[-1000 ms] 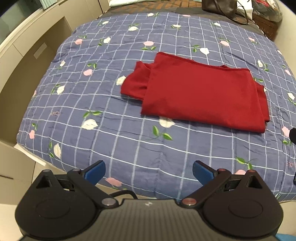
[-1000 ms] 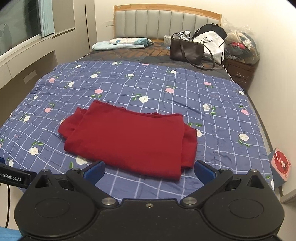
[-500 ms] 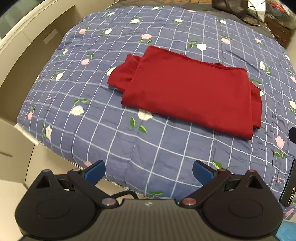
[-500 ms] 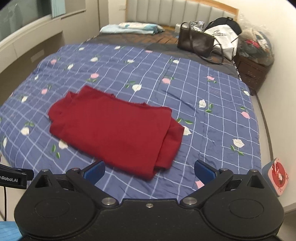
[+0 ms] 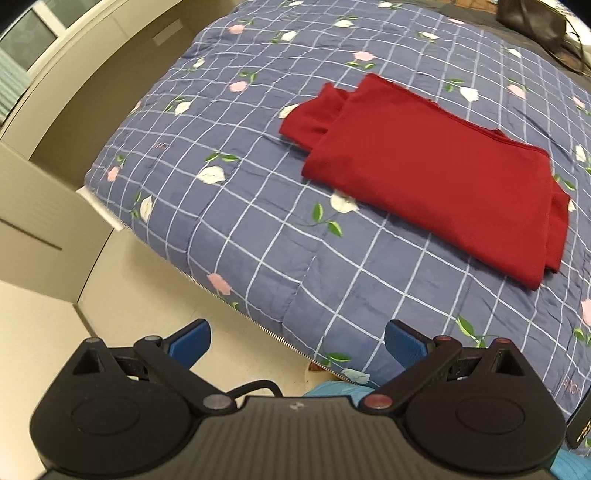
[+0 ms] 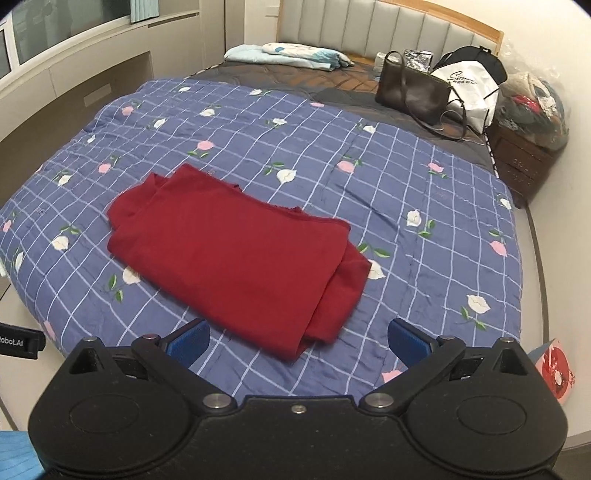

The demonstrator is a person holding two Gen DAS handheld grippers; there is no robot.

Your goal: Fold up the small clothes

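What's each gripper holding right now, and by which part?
Nothing. The left gripper and the right gripper are both open and empty, clear of the folded red garment, which lies on the quilt untouched.

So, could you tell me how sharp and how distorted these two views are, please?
Left wrist view: motion-smeared, quilt grid lines soft, bed edge bowed by the fisheye. Right wrist view: crisper, red garment edges clean, headboard curved, corners vignetted black.
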